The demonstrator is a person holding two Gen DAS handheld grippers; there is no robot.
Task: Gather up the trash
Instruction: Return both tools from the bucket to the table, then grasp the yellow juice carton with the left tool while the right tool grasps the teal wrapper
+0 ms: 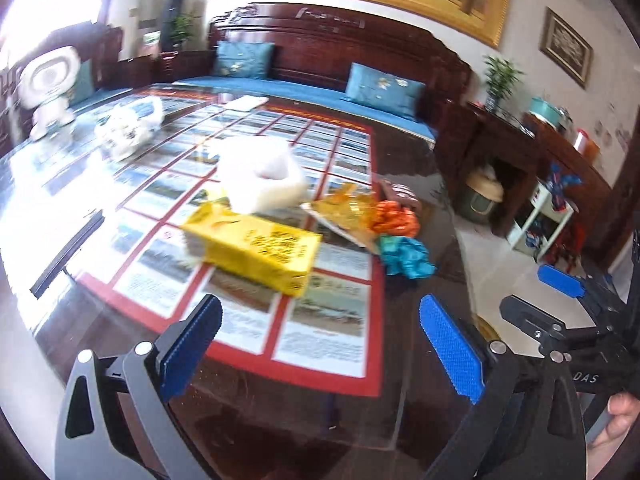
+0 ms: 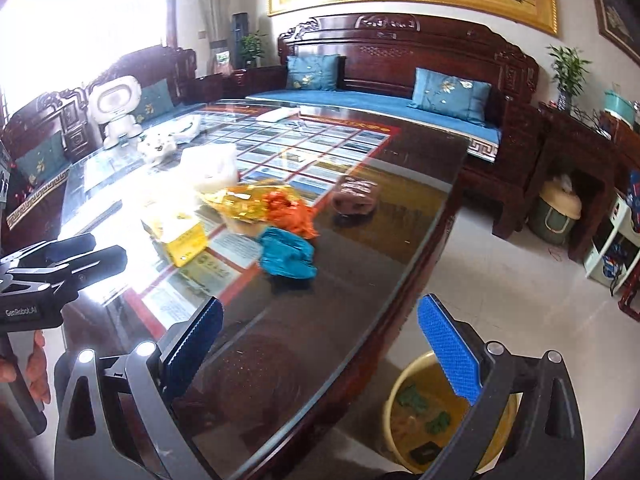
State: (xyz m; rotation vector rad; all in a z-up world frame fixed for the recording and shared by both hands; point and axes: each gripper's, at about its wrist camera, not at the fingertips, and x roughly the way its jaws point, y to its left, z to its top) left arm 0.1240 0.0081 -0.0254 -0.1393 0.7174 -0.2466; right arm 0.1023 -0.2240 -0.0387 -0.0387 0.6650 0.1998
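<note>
On the glass-topped table [image 1: 404, 184], from left to right, stand a white toy robot [image 1: 50, 88], a crumpled white bag [image 1: 128, 124], a white tissue pack [image 1: 260, 174], a yellow box [image 1: 256, 250], a gold wrapper [image 1: 344, 210], then orange [image 1: 394, 218] and teal [image 1: 406, 258] wrappers touching each other. The left gripper [image 1: 320, 344] hovers near the box, jaws wide apart and empty. The right gripper [image 2: 320, 344] is likewise spread and empty, above the table edge and a yellow bin [image 2: 404, 420] holding scraps.

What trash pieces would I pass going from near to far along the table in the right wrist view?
Teal crumpled wrapper → orange crumpled wrapper → brown packet → white plastic bag. The gold wrapper and yellow box overlap these in depth, so they are left out.
</note>
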